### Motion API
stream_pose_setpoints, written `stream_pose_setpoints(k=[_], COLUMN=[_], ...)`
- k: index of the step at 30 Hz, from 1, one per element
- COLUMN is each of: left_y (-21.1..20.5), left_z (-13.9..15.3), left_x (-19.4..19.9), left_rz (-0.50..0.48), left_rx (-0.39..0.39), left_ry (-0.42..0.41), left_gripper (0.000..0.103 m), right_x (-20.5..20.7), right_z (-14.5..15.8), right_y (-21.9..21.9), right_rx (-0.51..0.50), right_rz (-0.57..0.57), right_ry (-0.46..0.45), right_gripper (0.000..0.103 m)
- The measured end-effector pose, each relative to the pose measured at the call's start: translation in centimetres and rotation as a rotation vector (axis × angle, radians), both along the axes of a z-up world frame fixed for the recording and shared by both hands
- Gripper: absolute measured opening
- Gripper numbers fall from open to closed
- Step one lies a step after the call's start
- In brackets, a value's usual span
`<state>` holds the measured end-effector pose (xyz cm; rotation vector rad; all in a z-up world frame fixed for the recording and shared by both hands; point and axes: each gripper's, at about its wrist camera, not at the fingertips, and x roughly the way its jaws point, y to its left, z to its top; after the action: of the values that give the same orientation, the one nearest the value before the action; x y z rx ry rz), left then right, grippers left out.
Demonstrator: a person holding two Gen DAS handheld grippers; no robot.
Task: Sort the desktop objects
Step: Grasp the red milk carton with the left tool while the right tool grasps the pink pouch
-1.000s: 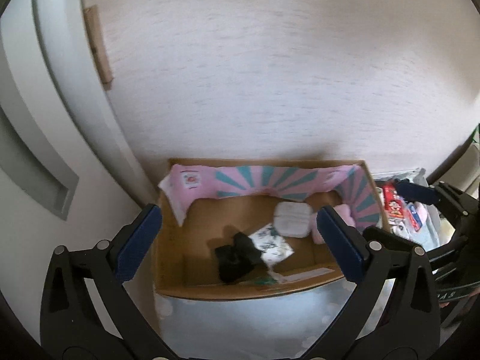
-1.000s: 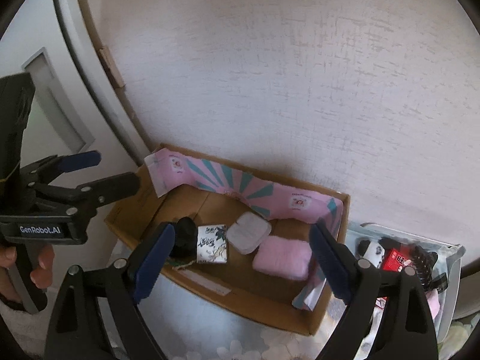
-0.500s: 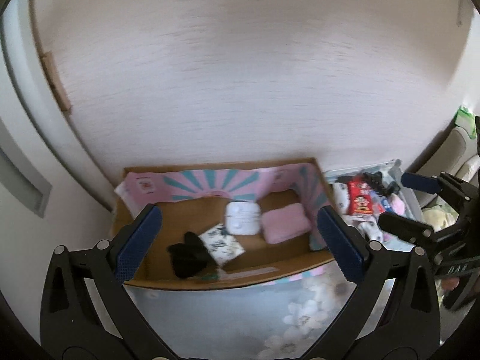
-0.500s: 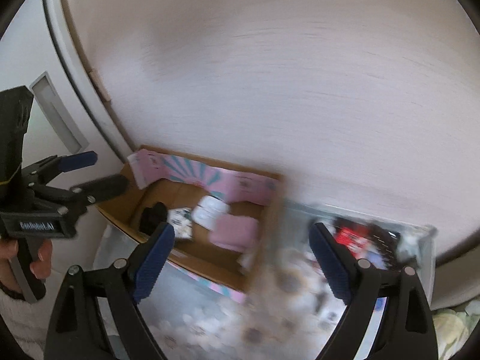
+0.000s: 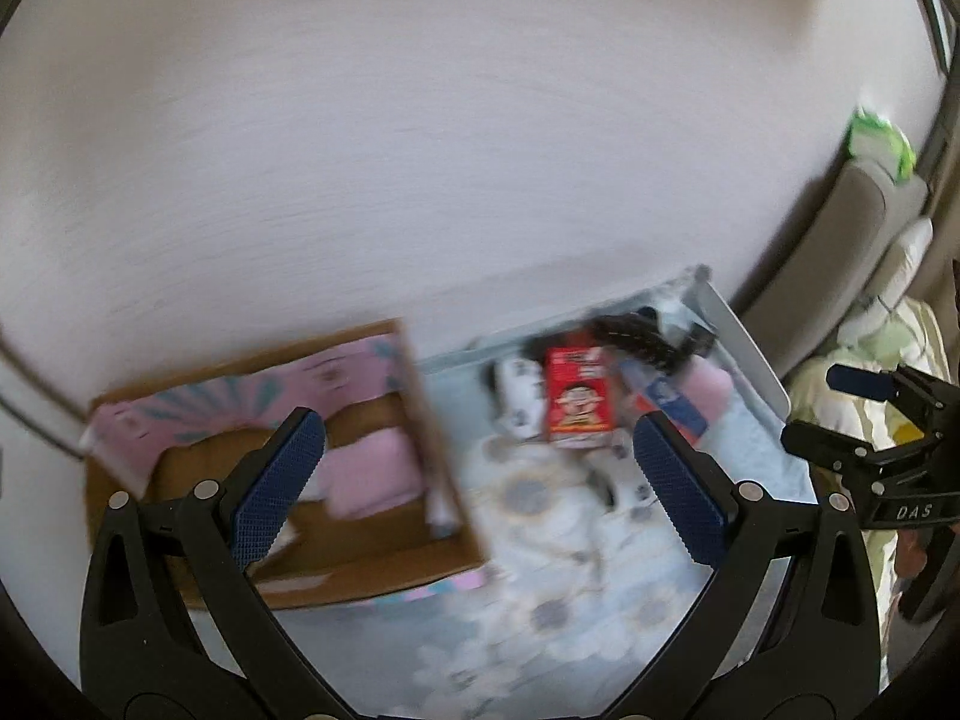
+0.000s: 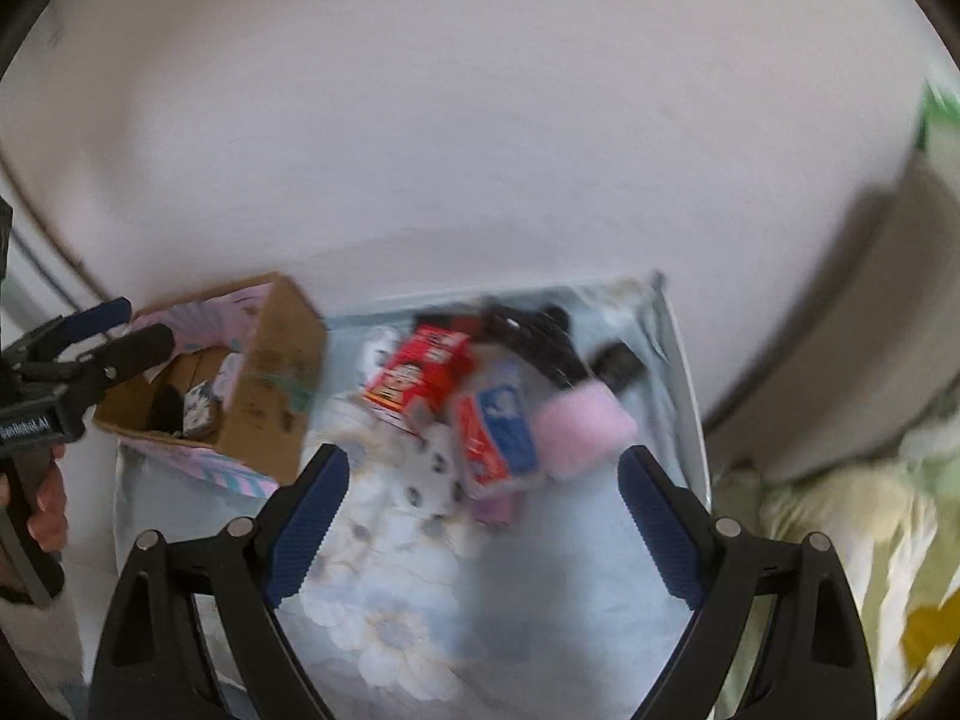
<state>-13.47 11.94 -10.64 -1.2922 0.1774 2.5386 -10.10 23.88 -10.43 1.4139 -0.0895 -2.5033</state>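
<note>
A cardboard box [image 5: 432, 558] with a pink striped lining stands on the left; a pink pad [image 5: 372, 474] lies in it. The box [image 6: 270, 396] also shows in the right wrist view with a black item [image 6: 165, 411] and a patterned packet [image 6: 201, 405] inside. To its right a pile lies on the floral cloth: a red carton [image 5: 579, 396] [image 6: 420, 375], a red-and-blue pack [image 6: 498, 438], a pink pad [image 6: 582, 423], a black comb [image 6: 534, 342]. My left gripper [image 5: 480, 486] is open and empty above the box edge. My right gripper [image 6: 483, 525] is open and empty in front of the pile.
A white wall [image 5: 420, 150] rises right behind the box and pile. A pale tray rim [image 5: 744, 354] bounds the pile on the right. A sofa with cushions [image 5: 864, 222] and bedding [image 6: 840, 510] lie to the far right. Both views are motion-blurred.
Both grippers have swung to the right, from over the box toward the pile of objects. Both stay open and empty.
</note>
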Motion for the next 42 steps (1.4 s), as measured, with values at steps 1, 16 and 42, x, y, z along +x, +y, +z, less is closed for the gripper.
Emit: stream_pose_setpoints(k=[1, 16, 42], left_y=[1.1, 11.5, 10.4], left_z=[-0.4, -9.9, -14.6], left_x=[-0.3, -8.4, -11.9], left_rz=[-0.012, -0.211, -0.253], left_rx=[-0.009, -0.195, -0.156], left_ry=[-0.004, -0.107, -0.346], left_gripper=[0.103, 0.092, 0.050], right_x=[-0.1, -4.1, -8.3], right_z=[-0.5, -6.2, -12.1], right_y=[0.9, 6.0, 2.2], right_rx=[-0.019, 0.028, 0.120], right_rz=[-0.021, 0.189, 0.593], right_ry=[-0.011, 0.021, -0.050], right_gripper=[0.090, 0.090, 0.047])
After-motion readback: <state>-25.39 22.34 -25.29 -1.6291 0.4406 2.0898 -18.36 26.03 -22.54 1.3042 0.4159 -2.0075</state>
